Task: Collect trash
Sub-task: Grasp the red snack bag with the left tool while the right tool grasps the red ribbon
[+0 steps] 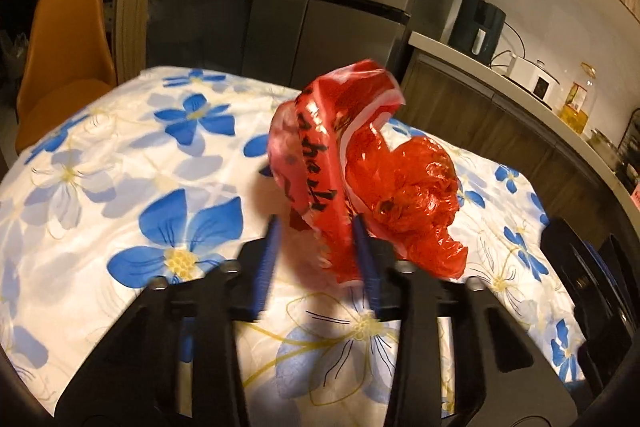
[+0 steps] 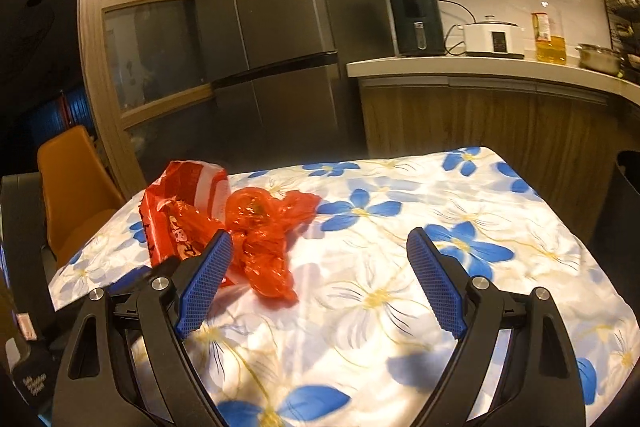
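Note:
A red and white snack wrapper (image 1: 320,155) with black lettering sits between the blue pads of my left gripper (image 1: 318,223), which is shut on it and holds it above the floral tablecloth (image 1: 120,167). A crumpled red plastic bag (image 1: 408,195) hangs beside the wrapper on its right. In the right wrist view the wrapper (image 2: 180,211) and the red bag (image 2: 264,239) are at the left over the table. My right gripper (image 2: 320,239) is open and empty, to the right of the bag.
An orange chair (image 1: 64,55) stands at the table's far left. A steel fridge (image 2: 272,27) is behind the table. A counter (image 2: 480,67) holds an air fryer (image 2: 416,23), a cooker and an oil bottle. A dark bin (image 2: 624,203) stands at the right.

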Demonstrator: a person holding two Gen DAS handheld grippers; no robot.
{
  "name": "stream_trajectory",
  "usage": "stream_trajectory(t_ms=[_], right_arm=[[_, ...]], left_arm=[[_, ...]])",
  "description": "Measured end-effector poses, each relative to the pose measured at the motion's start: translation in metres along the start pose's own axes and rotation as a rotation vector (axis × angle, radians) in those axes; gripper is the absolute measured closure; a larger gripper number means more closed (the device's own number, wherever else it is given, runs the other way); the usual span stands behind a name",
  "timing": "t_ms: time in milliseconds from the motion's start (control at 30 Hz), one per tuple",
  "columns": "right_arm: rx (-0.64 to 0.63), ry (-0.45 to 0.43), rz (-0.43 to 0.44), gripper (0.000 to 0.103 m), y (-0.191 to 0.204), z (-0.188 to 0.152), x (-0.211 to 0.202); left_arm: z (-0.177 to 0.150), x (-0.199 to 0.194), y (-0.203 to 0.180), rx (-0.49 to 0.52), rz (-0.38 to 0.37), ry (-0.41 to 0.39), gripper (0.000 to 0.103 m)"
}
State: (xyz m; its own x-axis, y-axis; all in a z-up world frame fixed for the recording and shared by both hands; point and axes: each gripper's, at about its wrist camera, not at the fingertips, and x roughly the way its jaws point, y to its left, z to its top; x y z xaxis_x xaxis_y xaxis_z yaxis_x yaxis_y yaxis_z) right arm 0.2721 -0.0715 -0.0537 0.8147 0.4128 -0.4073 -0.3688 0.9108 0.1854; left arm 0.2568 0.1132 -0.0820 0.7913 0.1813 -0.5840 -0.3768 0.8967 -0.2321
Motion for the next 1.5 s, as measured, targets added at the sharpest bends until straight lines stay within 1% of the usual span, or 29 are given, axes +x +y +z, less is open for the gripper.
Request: stream_trajectory(t_ms=[33, 67, 100, 200, 233, 300, 400, 533, 633, 700, 800, 833, 900, 967, 1000, 1233, 1500], right_arm=[[-0.001, 0.005, 0.004, 0.017, 0.003, 0.000, 0.004], [-0.001, 0.012, 0.009, 0.017, 0.005, 0.001, 0.008], [-0.001, 0.021, 0.017, 0.017, 0.008, 0.002, 0.013], [-0.010, 0.040, 0.025, 0.018, 0.017, 0.003, 0.028], [-0.012, 0.046, 0.028, 0.020, 0.020, 0.004, 0.033], [-0.015, 0.064, 0.033, 0.020, 0.026, 0.003, 0.043], [-0.021, 0.101, 0.051, 0.021, 0.035, 0.001, 0.057], [-0.038, 0.135, 0.032, 0.025, 0.044, 0.000, 0.071], [-0.053, 0.149, 0.015, 0.029, 0.049, -0.001, 0.078], [-0.067, 0.170, 0.004, 0.034, 0.052, -0.003, 0.084], [-0.086, 0.191, 0.014, 0.047, 0.054, -0.006, 0.089], [-0.092, 0.193, 0.019, 0.058, 0.055, -0.006, 0.089], [-0.097, 0.187, 0.022, 0.060, 0.056, -0.006, 0.088], [-0.096, 0.179, 0.040, 0.065, 0.055, -0.005, 0.085], [-0.095, 0.177, 0.044, 0.072, 0.055, -0.005, 0.084], [-0.120, 0.124, 0.050, 0.075, 0.054, -0.001, 0.061], [-0.084, 0.059, 0.061, 0.076, 0.037, 0.008, 0.020]], left_arm=[[0.000, 0.001, 0.001, -0.005, -0.011, 0.003, 0.084], [-0.001, 0.000, 0.002, -0.010, -0.019, 0.002, 0.093], [-0.001, -0.002, 0.003, -0.016, -0.026, -0.006, 0.098], [-0.001, -0.013, 0.008, -0.032, -0.024, -0.051, 0.102], [0.000, -0.015, 0.010, -0.038, -0.021, -0.060, 0.102], [0.001, -0.022, 0.015, -0.054, -0.010, -0.088, 0.103], [0.001, -0.020, 0.019, -0.067, -0.007, -0.080, 0.103], [0.000, -0.022, 0.028, -0.108, -0.015, -0.084, 0.103], [-0.001, -0.020, 0.031, -0.111, -0.018, -0.081, 0.103], [-0.001, -0.020, 0.031, -0.114, -0.023, -0.082, 0.103], [-0.002, -0.018, 0.031, -0.109, -0.025, -0.075, 0.103], [-0.003, -0.017, 0.031, -0.110, -0.026, -0.072, 0.103], [-0.003, -0.017, 0.032, -0.113, -0.027, -0.069, 0.103], [-0.002, -0.017, 0.033, -0.113, -0.029, -0.068, 0.103], [-0.002, -0.017, 0.033, -0.113, -0.029, -0.067, 0.103], [-0.002, -0.018, 0.033, -0.107, -0.028, -0.067, 0.103], [-0.004, -0.036, 0.028, -0.076, -0.027, -0.087, 0.103]])
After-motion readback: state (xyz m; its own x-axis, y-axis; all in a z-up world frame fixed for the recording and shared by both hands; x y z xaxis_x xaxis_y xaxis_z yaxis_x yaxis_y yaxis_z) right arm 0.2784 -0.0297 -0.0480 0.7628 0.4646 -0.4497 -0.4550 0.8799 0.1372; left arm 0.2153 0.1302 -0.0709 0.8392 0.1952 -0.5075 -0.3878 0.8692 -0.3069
